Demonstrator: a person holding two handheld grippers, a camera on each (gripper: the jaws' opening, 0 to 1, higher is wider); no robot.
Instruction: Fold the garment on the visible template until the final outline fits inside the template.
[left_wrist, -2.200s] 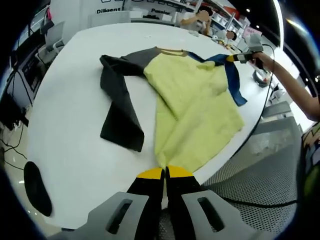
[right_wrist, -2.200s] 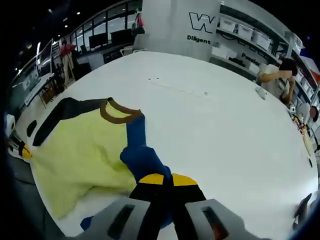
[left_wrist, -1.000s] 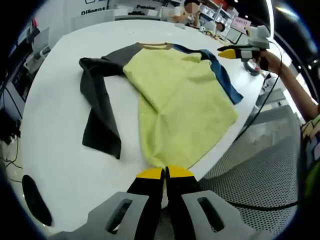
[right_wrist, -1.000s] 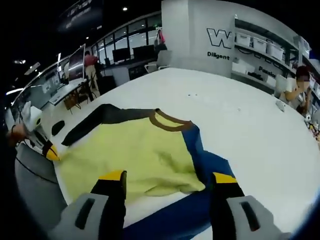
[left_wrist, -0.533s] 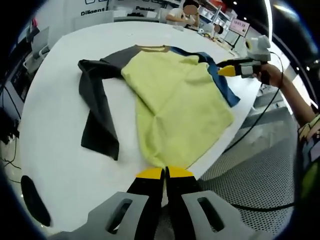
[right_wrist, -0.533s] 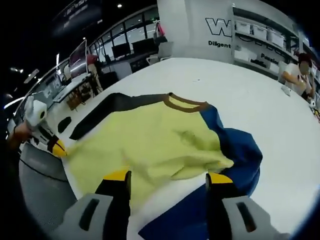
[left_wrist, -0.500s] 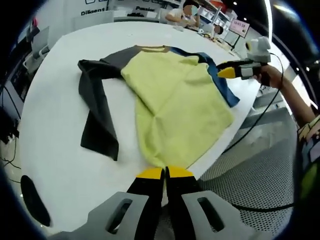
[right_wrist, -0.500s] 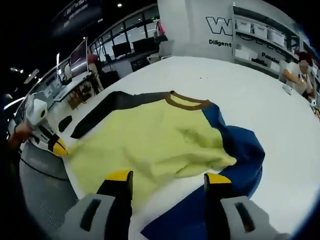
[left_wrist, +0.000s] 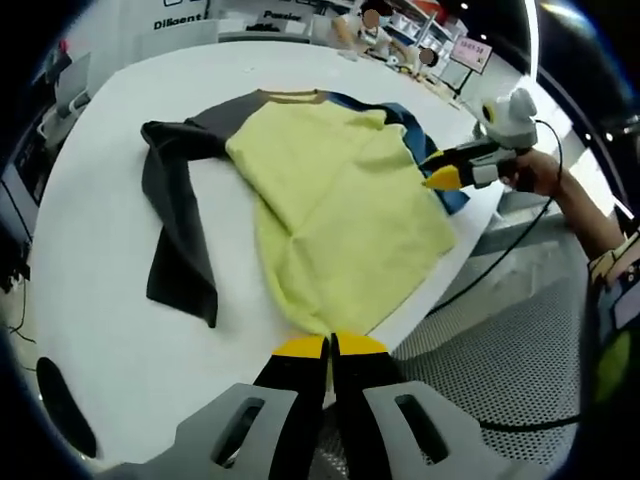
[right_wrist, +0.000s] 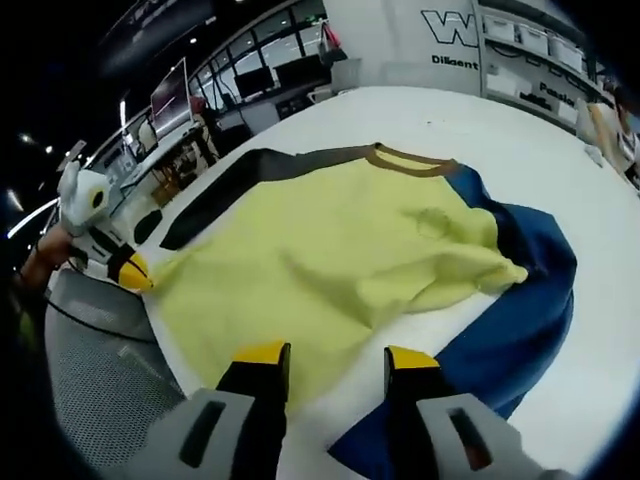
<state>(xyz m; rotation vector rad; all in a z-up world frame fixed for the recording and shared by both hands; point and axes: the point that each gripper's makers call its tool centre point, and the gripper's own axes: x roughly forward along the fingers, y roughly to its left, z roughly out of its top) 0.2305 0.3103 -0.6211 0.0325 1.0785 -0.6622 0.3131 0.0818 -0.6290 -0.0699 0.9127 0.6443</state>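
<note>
— Start at the claws. What is each one doing?

— The left gripper (left_wrist: 327, 347) has its yellow-tipped jaws pressed together on the bottom hem of the shirt (left_wrist: 340, 215), right at the near edge of the table (left_wrist: 90, 250). The same gripper appears at the left of the right gripper view (right_wrist: 135, 272), pinching that yellow corner, with a hand (right_wrist: 45, 250) behind it.

— And the right one?

— The right gripper (right_wrist: 325, 360) has its jaws apart with a gap between the tips, nothing between them. They hover just above the yellow cloth and the table edge. In the left gripper view it comes in from the right (left_wrist: 440, 178), its yellow tip over the blue sleeve (left_wrist: 425, 160), held by the person's hand (left_wrist: 530, 172) with a cable (left_wrist: 490, 265) trailing down.

— Where does the shirt lie?

— Spread flat on the white table, yellow body in the middle, brown collar (right_wrist: 410, 158) at the far end. The dark grey sleeve (left_wrist: 175, 225) is bent and runs down one side; the blue sleeve (right_wrist: 510, 320) lies along the other, partly tucked under a folded yellow edge.

— Anything further out?

— A perforated grey floor (left_wrist: 500, 380) beside the table, and shelves and a white wall with lettering (right_wrist: 465, 30) behind. I cannot make out a template outline.
</note>
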